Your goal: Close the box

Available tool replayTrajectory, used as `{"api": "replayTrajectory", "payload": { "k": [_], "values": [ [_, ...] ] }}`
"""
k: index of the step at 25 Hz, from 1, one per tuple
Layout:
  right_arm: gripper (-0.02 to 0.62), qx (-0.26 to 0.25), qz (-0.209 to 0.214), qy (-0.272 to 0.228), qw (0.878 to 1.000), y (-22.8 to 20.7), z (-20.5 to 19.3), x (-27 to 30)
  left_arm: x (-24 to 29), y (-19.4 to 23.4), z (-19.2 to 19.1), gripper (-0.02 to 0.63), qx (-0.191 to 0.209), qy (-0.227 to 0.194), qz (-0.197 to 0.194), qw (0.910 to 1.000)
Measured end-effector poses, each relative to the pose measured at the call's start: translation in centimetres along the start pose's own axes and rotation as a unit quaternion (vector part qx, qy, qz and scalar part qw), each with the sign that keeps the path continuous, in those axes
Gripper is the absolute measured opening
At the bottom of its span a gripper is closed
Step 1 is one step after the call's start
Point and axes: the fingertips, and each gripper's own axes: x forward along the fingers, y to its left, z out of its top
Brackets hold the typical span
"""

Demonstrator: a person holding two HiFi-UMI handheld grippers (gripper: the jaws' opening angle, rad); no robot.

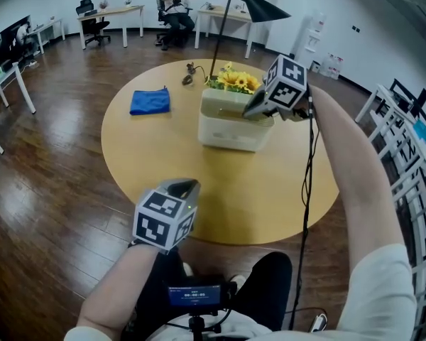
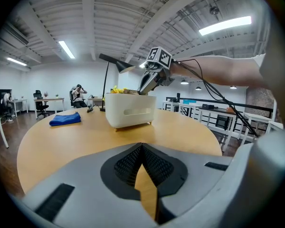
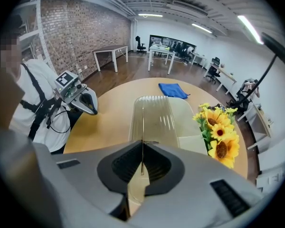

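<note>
I am pinching the box's (image 1: 231, 135) clear lid (image 3: 154, 120) in the right gripper (image 3: 142, 148); the left gripper (image 2: 142, 148) is hovering, jaws pressed together, empty.

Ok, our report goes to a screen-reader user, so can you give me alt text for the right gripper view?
The right gripper is shut on the near edge of the translucent ribbed lid of the cream box. Sunflowers stand to its right, a blue cloth lies beyond on the round wooden table, and the left gripper hovers at left.

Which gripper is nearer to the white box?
Right: the right gripper grips the lid of the white box; the left gripper hangs apart over the table.
</note>
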Motion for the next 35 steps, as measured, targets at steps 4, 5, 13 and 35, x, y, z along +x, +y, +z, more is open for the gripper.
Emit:
{"api": "replayTrajectory", "payload": {
  "k": [4, 5, 13, 35],
  "values": [
    [0.014, 0.005, 0.002, -0.003, 1.000, 0.07, -0.08, -0.12, 0.01, -0.11, -0.03, -0.003, 0.000, 0.000, -0.001, 1.0000],
    [0.014, 0.005, 0.002, -0.002, 1.000, 0.06, -0.07, -0.08, 0.01, -0.11, -0.04, -0.002, 0.000, 0.000, -0.001, 1.0000],
    [0.014, 0.003, 0.001, -0.001, 1.000, 0.13, 0.11, -0.44, -0.05, -0.12, -0.26, -0.003, -0.002, 0.000, -0.001, 1.0000],
    [0.015, 0.012, 0.011, 0.004, 1.000, 0.21, 0.08, -0.42, 0.07, 0.04, -0.43, -0.002, -0.004, 0.001, -0.001, 1.0000]
  ]
}}
